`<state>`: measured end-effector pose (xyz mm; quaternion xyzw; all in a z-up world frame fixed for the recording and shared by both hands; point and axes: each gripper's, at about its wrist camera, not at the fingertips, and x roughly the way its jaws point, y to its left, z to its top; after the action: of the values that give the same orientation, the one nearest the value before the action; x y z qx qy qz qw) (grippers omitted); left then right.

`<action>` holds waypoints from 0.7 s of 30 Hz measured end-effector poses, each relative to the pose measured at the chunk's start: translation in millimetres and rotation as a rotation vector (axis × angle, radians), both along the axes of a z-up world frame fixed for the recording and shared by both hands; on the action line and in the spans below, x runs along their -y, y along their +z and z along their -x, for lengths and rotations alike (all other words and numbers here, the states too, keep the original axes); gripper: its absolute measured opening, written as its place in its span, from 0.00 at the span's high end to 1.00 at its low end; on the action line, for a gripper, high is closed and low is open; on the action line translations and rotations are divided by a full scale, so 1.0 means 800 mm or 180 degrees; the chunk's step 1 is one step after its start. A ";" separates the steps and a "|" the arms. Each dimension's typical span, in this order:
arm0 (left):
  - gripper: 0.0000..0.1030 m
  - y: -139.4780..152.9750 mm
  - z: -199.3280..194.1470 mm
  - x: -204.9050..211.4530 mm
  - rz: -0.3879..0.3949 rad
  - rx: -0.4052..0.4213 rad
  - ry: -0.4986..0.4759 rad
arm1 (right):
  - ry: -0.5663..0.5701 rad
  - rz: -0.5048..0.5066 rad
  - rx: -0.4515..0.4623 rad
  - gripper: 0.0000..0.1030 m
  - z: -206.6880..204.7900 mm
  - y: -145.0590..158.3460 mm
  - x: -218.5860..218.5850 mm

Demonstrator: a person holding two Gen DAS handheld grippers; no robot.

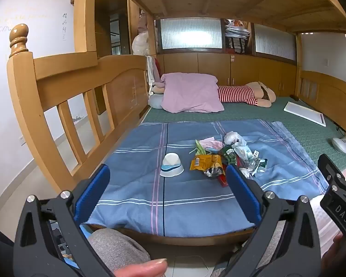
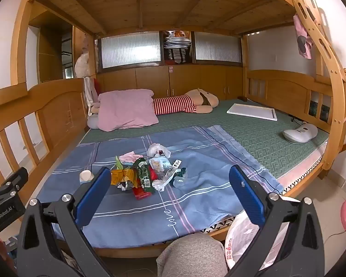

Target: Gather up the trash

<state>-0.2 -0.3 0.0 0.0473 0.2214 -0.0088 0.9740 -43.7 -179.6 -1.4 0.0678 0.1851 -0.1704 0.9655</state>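
The trash [image 2: 147,173] lay in one loose heap on the blue sheet [image 2: 196,196] that covered the near part of the bed, a little to the left of the middle in the right wrist view. In the heap there were a yellow snack bag [image 1: 205,162], a green wrapper [image 2: 143,173], a flat red packet [image 2: 141,194], a pink paper [image 2: 130,157], crumpled white plastic [image 2: 158,150] and a small ball of white paper [image 2: 159,184]. A white paper cup [image 1: 171,168] lay tipped over just beside the heap, on its left side.

Both grippers hovered before the foot of the bed, well apart from the trash. The left gripper [image 1: 167,189] had its blue fingers spread wide and held nothing. The right gripper [image 2: 170,192] was the same, spread wide and empty. A white plastic bag [image 2: 242,237] hung low near the right gripper, below the edge of the bed; probably it was for the trash.

All these pieces looked very light, thin and soft. The foil wrappers were probably slippery and would crush flat between the fingers, so a hold across a folded or crumpled part seemed safer than at a smooth edge. The cup was thin and would dent easily; a gentle hold on its wall near the rim seemed best. The soft sheet under the heap could be pinched together with a flat wrapper.
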 end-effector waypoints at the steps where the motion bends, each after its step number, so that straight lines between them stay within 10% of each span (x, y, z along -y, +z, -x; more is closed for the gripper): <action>1: 0.03 0.000 0.000 0.000 -0.0007 -0.0014 -0.0001 | 0.0000 0.0003 -0.0008 0.03 0.000 0.000 0.000; 21: 0.03 -0.001 -0.003 0.003 0.0035 -0.0029 -0.0022 | -0.0007 0.0007 -0.0009 0.03 -0.001 0.001 0.001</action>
<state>1.9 -2.5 -0.9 0.0426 0.2257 -0.0137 0.9732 -43.0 -180.1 -0.8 0.0667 0.1861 -0.1717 0.9651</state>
